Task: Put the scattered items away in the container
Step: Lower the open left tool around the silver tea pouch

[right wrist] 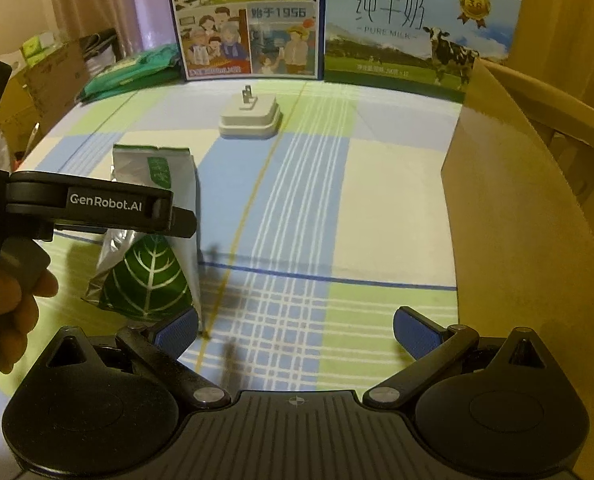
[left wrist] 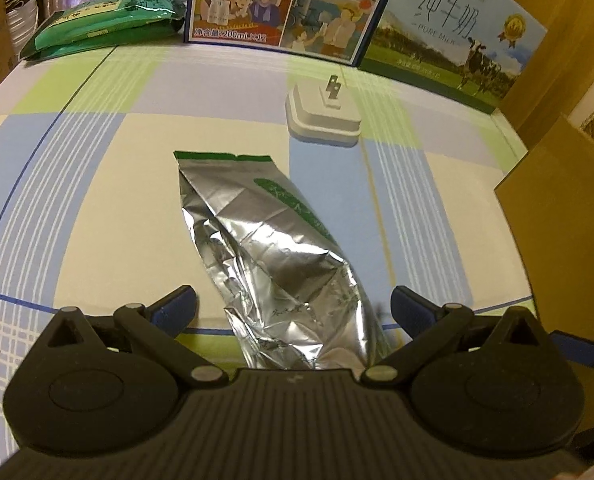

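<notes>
Left wrist view: the left gripper (left wrist: 293, 304) has its fingers spread wide on either side of a crumpled silver foil pouch (left wrist: 265, 248), which lies on the checked worktop (left wrist: 97, 184) just in front of a white plug adapter (left wrist: 323, 120). Behind the adapter stand milk cartons (left wrist: 281, 4). Right of the adapter is a cardboard box (right wrist: 509, 208). The right gripper (right wrist: 295, 332) is spread over bare cloth, grasping nothing.
</notes>
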Available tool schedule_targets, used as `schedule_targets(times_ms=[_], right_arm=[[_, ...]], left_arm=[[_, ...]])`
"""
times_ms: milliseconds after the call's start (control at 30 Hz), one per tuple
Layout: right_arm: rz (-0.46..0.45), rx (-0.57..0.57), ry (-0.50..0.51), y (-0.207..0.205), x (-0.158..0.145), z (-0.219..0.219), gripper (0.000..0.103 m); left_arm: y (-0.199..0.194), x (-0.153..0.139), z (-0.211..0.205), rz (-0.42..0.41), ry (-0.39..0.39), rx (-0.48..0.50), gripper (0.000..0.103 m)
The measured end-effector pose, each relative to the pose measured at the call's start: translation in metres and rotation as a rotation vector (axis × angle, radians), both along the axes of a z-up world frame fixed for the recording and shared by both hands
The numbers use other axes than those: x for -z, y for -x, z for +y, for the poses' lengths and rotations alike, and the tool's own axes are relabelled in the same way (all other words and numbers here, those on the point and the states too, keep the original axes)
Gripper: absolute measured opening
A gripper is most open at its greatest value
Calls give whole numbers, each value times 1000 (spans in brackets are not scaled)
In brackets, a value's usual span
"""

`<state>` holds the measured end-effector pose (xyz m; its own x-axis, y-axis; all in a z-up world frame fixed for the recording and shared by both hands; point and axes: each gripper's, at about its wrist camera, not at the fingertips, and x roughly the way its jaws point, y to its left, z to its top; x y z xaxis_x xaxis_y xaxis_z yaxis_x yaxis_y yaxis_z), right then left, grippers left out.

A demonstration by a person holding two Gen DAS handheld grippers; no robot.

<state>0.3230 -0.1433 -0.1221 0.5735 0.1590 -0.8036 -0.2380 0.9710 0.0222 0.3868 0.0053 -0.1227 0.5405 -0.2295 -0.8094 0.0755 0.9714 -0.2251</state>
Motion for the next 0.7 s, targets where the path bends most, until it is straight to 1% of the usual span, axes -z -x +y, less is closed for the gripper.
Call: schedule_targets(times_ms=[167,300,400,433,467,500,567,700], right_arm=[[13,-24,11,1,3,4,101],[14,-30,-2,2,4,3,101],[-22,-22,-24,3,3,-1,101],[-38,-31,-31,4,2,-1,101],[-52,-42,-25,5,1,0,101],[-54,-47,-14,6,1,1,101],[-36,-48,-16,4,2,3,101],[1,-18,-28,0,4,-1,101]], left_arm=[[1,1,-2,-10,-26,10,101],[1,2,-5,-22,-75,34,98],[-1,0,-8,-27,-98,58,85],[-1,-1,-9,-27,-111,65,76],[0,-2,-9,-27,-127,71,73],[0,-2,-9,-26,-137,78,73],[1,-3,-5,-19,-130,90,72],[3,-5,6,-12,-150,113,71]])
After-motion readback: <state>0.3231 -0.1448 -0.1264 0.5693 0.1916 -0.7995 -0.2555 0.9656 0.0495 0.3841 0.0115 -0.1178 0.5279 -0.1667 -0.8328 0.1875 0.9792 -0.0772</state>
